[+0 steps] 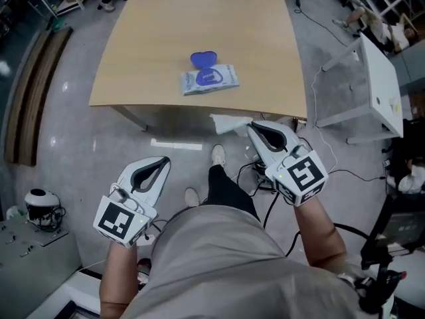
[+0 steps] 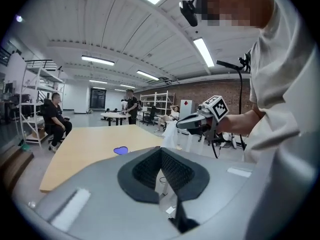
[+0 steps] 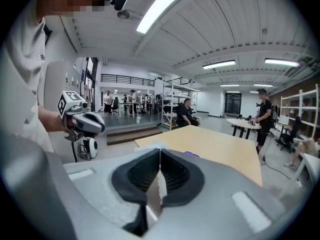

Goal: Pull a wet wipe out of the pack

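**Wipe clear of the pack, both grippers off the table edge**

The pale wooden table [image 1: 133, 58] stands on a glossy grey floor [image 1: 73, 131]. The pack [image 1: 211, 80] lies near its front edge, with the blue lid [image 1: 203, 59] flipped open. The right gripper [image 1: 254, 127] hangs just off that edge, its fingers closed on a white wet wipe [image 1: 230, 122]. The left gripper [image 1: 163, 161] is over the floor, fingers together on nothing. Strip lights [image 2: 210, 51] and metal shelving [image 3: 175, 101] mark the open room

Print on pack [image 1: 210, 80] illegibly small
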The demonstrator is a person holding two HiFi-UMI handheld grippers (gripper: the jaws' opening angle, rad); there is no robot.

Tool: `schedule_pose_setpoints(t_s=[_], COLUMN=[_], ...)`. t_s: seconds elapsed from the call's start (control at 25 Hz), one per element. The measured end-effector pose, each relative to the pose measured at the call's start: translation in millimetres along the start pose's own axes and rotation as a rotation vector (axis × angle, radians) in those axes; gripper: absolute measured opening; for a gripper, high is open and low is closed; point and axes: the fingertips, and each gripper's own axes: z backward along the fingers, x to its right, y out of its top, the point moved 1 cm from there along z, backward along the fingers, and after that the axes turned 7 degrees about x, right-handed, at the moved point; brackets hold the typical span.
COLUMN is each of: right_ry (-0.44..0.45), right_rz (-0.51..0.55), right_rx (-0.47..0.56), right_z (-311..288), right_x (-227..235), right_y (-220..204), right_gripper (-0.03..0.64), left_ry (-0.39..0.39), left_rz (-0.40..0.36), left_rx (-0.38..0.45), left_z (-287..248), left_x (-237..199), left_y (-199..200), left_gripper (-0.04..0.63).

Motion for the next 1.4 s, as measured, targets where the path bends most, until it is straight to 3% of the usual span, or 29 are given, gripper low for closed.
schedule_pose_setpoints(t_s=[0.2,0.56,0.76,1.04,1.4], right_ry=[-0.022,0.065,0.132,0.195,0.212], right_rz=[-0.008,0.024,0.053,0.039,0.005], right_rx=[0.001,0.033,0.046,0.064,0.088], right_z=[51.6,108.8,179.2,255.5,292.8], right_x=[-65.6,-91.0,-89.2,-71.7,-69.4], right_y=[6.7,-13.3,-16.3,-53.4,-68.6], right_gripper=[0.007,0.008,0.008,0.008,0.008], left_ry=[-0.048,-0.021,-0.005,0.042,0.057], left_rz=[-0.002,-0.044,-0.047,-0.049,-0.013], left_rx=[0.007,-0.002,0.03,0.006,-0.041], left_z=[47.5,42.9,15.6,-9.5,-5.3], left_x=[46.2,117.8,194.7,290.7,331.2], left_y=[-2.5,-10.4,17.3,15.5,5.8], left_gripper=[0.006,0.005,0.006,0.006,0.006])
